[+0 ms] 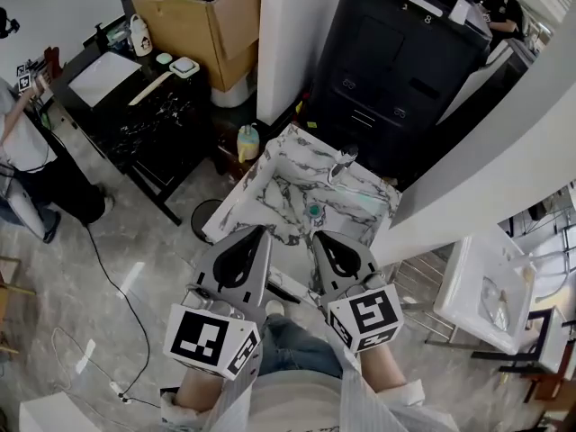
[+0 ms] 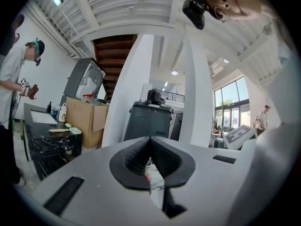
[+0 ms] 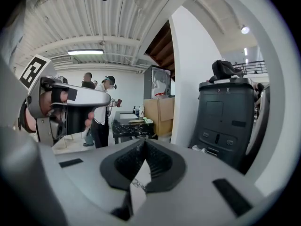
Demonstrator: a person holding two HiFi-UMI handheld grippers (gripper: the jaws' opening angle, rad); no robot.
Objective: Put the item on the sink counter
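The white marbled sink counter (image 1: 270, 174) stands just ahead of me, with a chrome faucet (image 1: 342, 161) at its back and a green drain plug (image 1: 313, 211) in the basin. A yellow bottle (image 1: 248, 142) stands on the floor at the counter's far left corner. My left gripper (image 1: 256, 233) (image 2: 150, 141) and right gripper (image 1: 318, 237) (image 3: 143, 143) hover side by side over the counter's near edge. Both are shut, tips meeting, with nothing between the pads. The left gripper (image 3: 61, 108) also shows in the right gripper view.
A black marble table (image 1: 144, 106) with small items and a cardboard box (image 1: 202, 21) stand at the left. A white column (image 1: 292, 34) and a black copier (image 1: 396, 57) rise behind the sink. A person (image 1: 27, 165) stands at far left. A cable (image 1: 112, 282) crosses the floor.
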